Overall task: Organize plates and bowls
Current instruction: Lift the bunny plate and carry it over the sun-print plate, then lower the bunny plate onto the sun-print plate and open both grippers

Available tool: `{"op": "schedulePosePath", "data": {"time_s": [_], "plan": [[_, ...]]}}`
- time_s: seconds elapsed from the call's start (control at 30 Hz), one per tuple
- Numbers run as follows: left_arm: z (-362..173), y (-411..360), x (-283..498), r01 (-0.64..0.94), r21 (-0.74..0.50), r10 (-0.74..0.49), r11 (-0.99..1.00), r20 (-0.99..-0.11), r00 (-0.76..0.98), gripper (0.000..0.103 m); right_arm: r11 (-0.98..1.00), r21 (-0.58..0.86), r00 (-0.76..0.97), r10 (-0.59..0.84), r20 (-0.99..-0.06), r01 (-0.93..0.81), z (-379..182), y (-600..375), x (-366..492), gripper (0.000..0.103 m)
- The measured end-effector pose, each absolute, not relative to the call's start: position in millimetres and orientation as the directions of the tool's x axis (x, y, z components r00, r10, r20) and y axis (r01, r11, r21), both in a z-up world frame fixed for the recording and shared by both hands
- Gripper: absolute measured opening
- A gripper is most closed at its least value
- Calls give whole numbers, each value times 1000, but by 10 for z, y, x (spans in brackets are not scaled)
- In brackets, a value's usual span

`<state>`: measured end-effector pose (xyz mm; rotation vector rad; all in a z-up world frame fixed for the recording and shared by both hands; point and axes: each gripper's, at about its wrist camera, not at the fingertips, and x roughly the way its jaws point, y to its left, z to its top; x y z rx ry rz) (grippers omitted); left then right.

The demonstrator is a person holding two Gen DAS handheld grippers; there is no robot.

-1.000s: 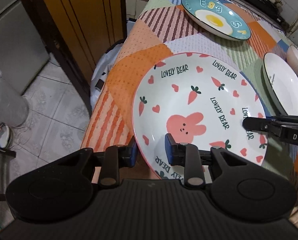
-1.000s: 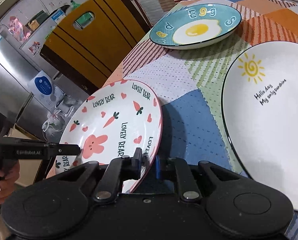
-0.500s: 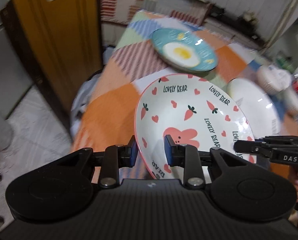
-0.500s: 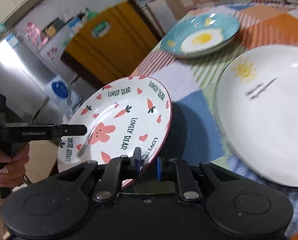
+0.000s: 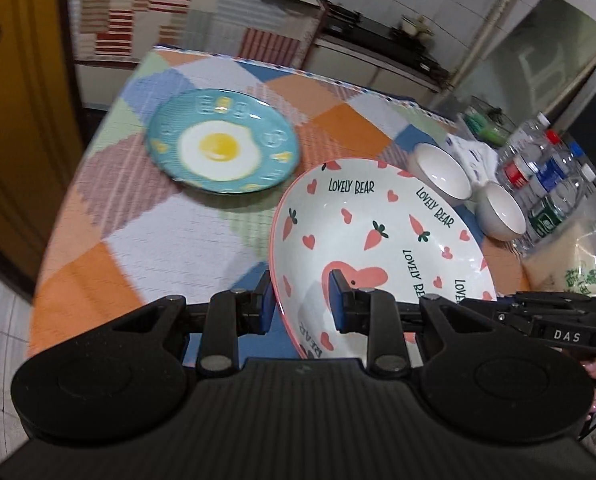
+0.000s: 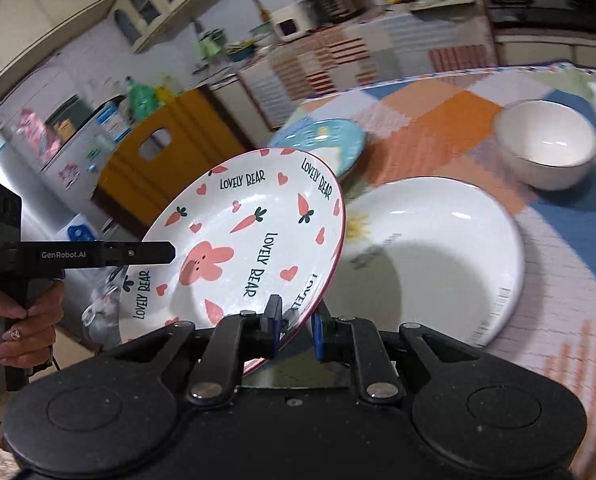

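White sun plate (image 6: 437,248) half behind bunny plate (image 6: 242,240)

Table (image 5: 170,240), patchwork cloth, is bearing 1 blue egg plate (image 5: 222,146), 1 white sun plate (image 6: 429,256), 2 white bowls (image 5: 441,176), several water bottles (image 5: 545,184) sitting at its right edge.

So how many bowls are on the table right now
2 in view: a near white bowl by the water bottles and a far white bowl beside it. More may sit out of frame.

Bunny plate (image 6: 238,248) now off tablecloth (image 6: 449,120), above sun plate (image 6: 437,256).
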<state>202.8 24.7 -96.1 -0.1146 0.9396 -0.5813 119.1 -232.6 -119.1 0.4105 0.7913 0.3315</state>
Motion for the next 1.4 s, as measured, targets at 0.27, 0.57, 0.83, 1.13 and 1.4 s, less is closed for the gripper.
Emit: {"op": "schedulePosePath", "data": {"time_s": [0.27,0.57,0.83,1.13,1.4], "plan": [[-1278,-265,2220,481,-359,-554,800,-750,361,25,904,428,670,312,-674,10,-1298,-2673,1150,20],[-1527,-534,2320,484,-323,-510,813,-796,326,25,909,410,613,283,-738,72,-1494,-2917,1366,20],[-1566,-654,2264,491,-262,-453,831,-831,323,25,922,378,586,259,-768,87,-1517,-2925,1440,21],[-1545,-746,2321,466,-172,-348,868,-880,324,26,945,316,550,218,-806,88,-1497,-2780,1541,25],[-1666,-718,2456,414,-226,-345,882,-908,237,26,982,163,485,96,-869,98,-1450,-2572,1699,29]]}}
